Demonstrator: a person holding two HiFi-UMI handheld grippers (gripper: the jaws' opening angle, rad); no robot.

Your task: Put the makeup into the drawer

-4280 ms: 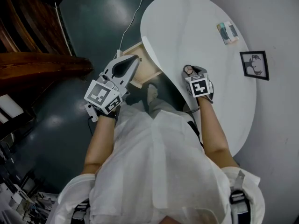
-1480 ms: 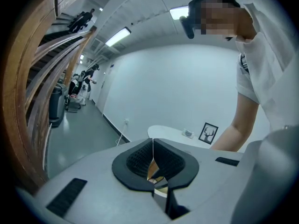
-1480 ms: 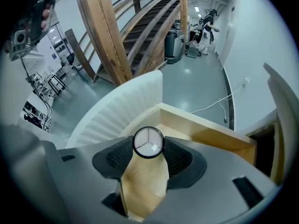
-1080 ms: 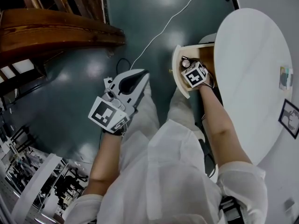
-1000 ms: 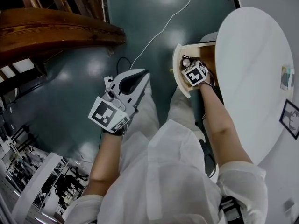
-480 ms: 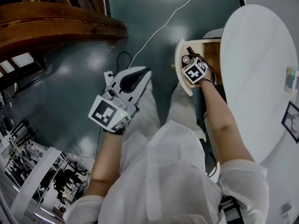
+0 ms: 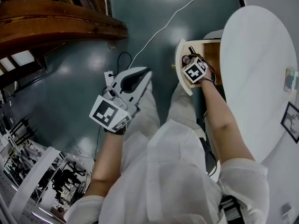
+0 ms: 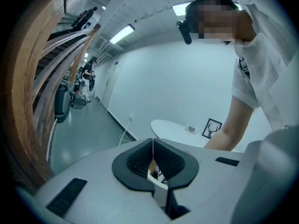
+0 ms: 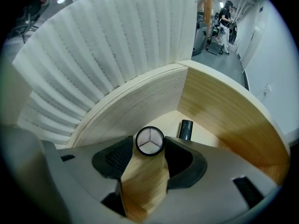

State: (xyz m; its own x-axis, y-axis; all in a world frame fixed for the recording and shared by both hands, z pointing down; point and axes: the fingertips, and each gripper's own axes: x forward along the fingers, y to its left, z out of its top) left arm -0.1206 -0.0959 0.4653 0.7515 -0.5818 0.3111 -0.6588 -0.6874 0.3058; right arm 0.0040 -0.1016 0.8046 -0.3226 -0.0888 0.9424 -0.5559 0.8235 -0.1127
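Note:
A small round makeup pot (image 9: 149,141) with a black rim and a white three-part lid sits between the tips of my right gripper (image 9: 148,149), which is shut on it. The pot hangs just above the floor of the open wooden drawer (image 9: 224,115). A dark tube (image 9: 185,129) lies on the drawer floor just beyond it. In the head view my right gripper (image 7: 188,59) reaches into the drawer (image 7: 180,76) under the white table (image 7: 252,69). My left gripper (image 7: 142,73) is shut and empty, held over the dark floor to the drawer's left; its pads (image 8: 140,160) meet.
The drawer's curved front has a ribbed white face (image 9: 117,50). A small box (image 7: 289,80) and a framed picture (image 7: 292,120) lie on the table's far side. A white cable (image 7: 163,27) crosses the floor. Dark wooden steps (image 7: 56,27) stand at the left.
Over the last second my right gripper has edged a little deeper into the drawer with the pot. The left gripper has barely moved.

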